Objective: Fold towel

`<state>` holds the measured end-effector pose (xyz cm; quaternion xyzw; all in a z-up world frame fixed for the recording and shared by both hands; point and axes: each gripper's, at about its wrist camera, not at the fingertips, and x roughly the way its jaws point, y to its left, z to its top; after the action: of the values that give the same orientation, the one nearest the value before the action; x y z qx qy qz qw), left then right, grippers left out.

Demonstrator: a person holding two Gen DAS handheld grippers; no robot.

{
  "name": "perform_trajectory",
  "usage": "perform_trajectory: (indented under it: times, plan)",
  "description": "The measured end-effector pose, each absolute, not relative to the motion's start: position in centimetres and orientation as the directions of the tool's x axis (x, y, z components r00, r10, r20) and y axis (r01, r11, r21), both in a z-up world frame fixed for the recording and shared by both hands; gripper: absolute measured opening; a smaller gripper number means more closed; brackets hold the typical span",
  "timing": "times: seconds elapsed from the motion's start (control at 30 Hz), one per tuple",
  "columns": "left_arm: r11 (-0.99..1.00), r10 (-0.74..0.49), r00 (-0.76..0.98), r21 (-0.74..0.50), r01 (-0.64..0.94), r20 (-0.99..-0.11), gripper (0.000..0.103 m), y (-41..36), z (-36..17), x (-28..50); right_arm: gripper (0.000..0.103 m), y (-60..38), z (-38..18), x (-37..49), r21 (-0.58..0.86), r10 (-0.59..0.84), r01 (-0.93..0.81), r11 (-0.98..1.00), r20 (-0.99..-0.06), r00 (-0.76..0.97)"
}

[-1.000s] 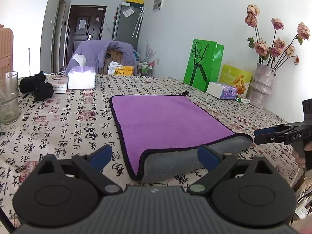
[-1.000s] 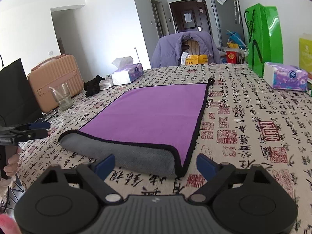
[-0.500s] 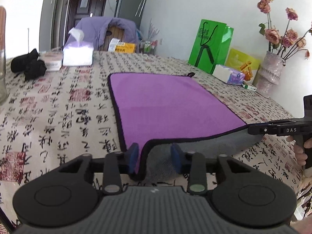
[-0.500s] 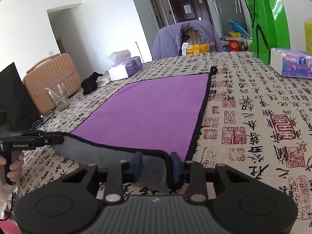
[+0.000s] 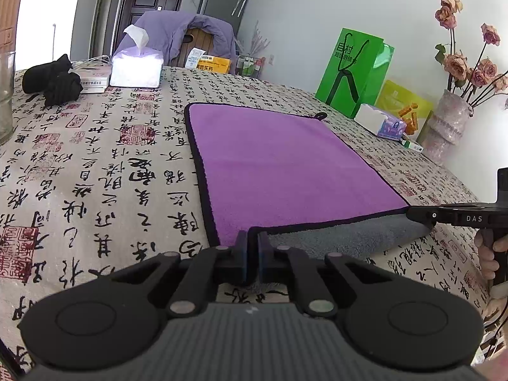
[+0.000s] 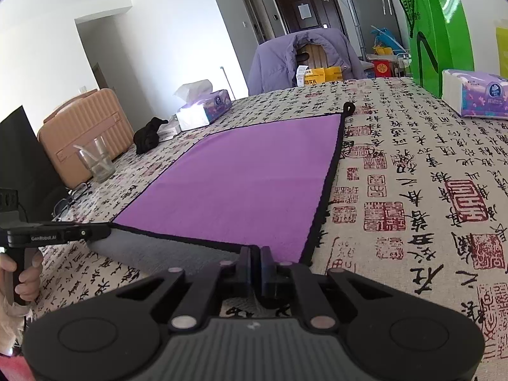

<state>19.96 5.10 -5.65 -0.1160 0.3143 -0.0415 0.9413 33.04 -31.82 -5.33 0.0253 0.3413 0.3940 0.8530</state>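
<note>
A purple towel (image 5: 279, 165) with black trim lies flat on the patterned tablecloth; its near edge is turned over and shows the grey underside (image 5: 343, 238). My left gripper (image 5: 251, 238) is shut on the towel's near left corner. My right gripper (image 6: 256, 255) is shut on the near right corner of the towel (image 6: 254, 184). The right gripper also shows in the left wrist view (image 5: 419, 215), and the left gripper in the right wrist view (image 6: 95, 232), each pinching its end of the folded edge.
A tissue box (image 5: 136, 68), black cloth (image 5: 54, 79) and a glass (image 5: 4, 95) stand at the far left. A green bag (image 5: 352, 73), tissue pack (image 5: 381, 122) and flower vase (image 5: 444, 123) line the right side. A suitcase (image 6: 82, 133) stands beyond the table.
Both grippers moved in to the towel's near corners and went from wide open to shut on them. The near edge now sits slightly raised between them.
</note>
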Motion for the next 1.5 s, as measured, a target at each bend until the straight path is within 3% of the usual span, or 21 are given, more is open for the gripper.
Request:
perform_trajectory:
  times: [0.87, 1.5]
  plan:
    - [0.996, -0.050, 0.870, -0.088, 0.007, -0.490, 0.006, 2.7, -1.6, 20.2, 0.005, -31.0, -0.9, 32.6, 0.232, 0.693, -0.690, 0.686, -0.496, 0.523]
    - [0.998, 0.023, 0.904, -0.047, -0.048, -0.427, 0.006, 2.4, 1.3, 22.6, 0.005, -29.6, 2.0, 35.4, 0.200, 0.674, -0.674, 0.711, -0.466, 0.573]
